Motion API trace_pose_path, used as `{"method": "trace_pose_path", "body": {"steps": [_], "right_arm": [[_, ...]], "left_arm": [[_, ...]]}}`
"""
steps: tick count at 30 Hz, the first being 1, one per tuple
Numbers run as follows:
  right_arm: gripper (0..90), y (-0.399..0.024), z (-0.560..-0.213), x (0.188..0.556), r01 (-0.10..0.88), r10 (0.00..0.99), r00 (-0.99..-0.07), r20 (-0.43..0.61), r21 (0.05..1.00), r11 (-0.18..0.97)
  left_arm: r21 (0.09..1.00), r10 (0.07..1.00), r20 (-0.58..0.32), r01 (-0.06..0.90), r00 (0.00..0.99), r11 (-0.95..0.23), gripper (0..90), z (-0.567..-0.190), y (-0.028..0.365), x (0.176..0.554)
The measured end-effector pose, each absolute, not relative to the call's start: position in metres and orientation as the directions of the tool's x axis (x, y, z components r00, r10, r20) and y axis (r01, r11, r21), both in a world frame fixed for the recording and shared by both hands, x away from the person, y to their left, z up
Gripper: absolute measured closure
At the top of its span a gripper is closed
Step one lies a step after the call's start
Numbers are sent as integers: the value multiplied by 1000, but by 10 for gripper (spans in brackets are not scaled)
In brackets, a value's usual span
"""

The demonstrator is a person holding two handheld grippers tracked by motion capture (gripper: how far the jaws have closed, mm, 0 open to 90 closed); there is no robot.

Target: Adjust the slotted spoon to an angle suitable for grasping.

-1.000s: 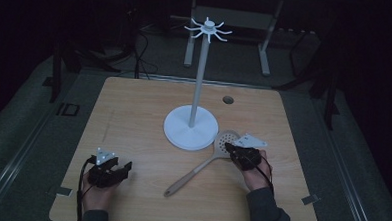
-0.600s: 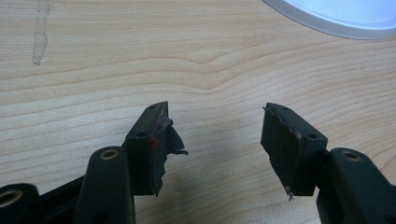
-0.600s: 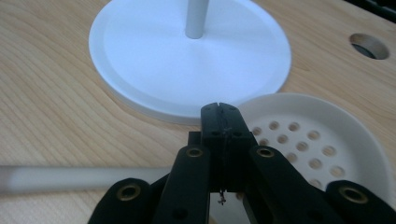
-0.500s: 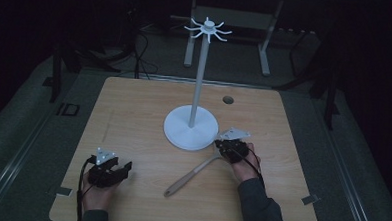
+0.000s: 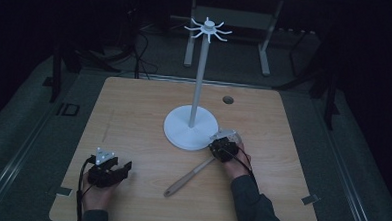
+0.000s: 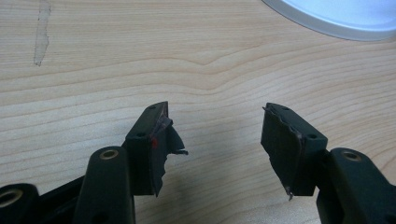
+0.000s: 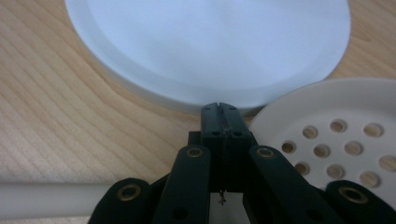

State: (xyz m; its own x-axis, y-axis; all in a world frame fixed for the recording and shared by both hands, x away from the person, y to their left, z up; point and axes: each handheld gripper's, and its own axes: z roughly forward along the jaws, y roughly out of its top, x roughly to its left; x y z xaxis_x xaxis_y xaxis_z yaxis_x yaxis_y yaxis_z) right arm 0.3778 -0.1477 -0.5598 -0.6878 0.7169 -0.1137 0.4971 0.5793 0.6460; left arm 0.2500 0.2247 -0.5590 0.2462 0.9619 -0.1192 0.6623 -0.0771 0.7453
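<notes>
Your right hand-held gripper (image 7: 219,109) sits fully closed on nothing above the slotted spoon (image 7: 345,135) by the white stand base (image 7: 205,46), so open it before grabbing, left hand-held gripper (image 6: 217,140) idles wide open, empty.

A pale wooden bench (image 5: 133,118) with a small round hole (image 5: 228,99) near its far edge carries a white stand (image 5: 190,128), whose round base sits about mid-bench with a tall pole topped by radiating hooks. Just beside the base, toward the near right, lies a perforated skimmer (image 5: 188,176), its wooden handle pointing toward the near edge.
</notes>
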Motion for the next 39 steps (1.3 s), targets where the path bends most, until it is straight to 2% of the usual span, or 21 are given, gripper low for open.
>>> {"method": "trace_pose_path", "body": {"steps": [19, 29, 36, 39], "right_arm": [[900, -154, -557, 374, 495, 703, -681, -205, 580, 648], [900, -157, -561, 379, 521, 730, -668, -142, 611, 596], [900, -168, -560, 371, 530, 737, -623, -262, 551, 644], [900, -184, -559, 366, 562, 761, -599, -251, 545, 622]], "left_arm": [[747, 962, -123, 661, 243, -72, 427, -559, 227, 249], [745, 962, -119, 662, 245, -76, 427, -559, 225, 250], [749, 962, -125, 659, 241, -67, 427, -558, 227, 249], [747, 963, -123, 661, 241, -70, 428, -558, 227, 249]]}}
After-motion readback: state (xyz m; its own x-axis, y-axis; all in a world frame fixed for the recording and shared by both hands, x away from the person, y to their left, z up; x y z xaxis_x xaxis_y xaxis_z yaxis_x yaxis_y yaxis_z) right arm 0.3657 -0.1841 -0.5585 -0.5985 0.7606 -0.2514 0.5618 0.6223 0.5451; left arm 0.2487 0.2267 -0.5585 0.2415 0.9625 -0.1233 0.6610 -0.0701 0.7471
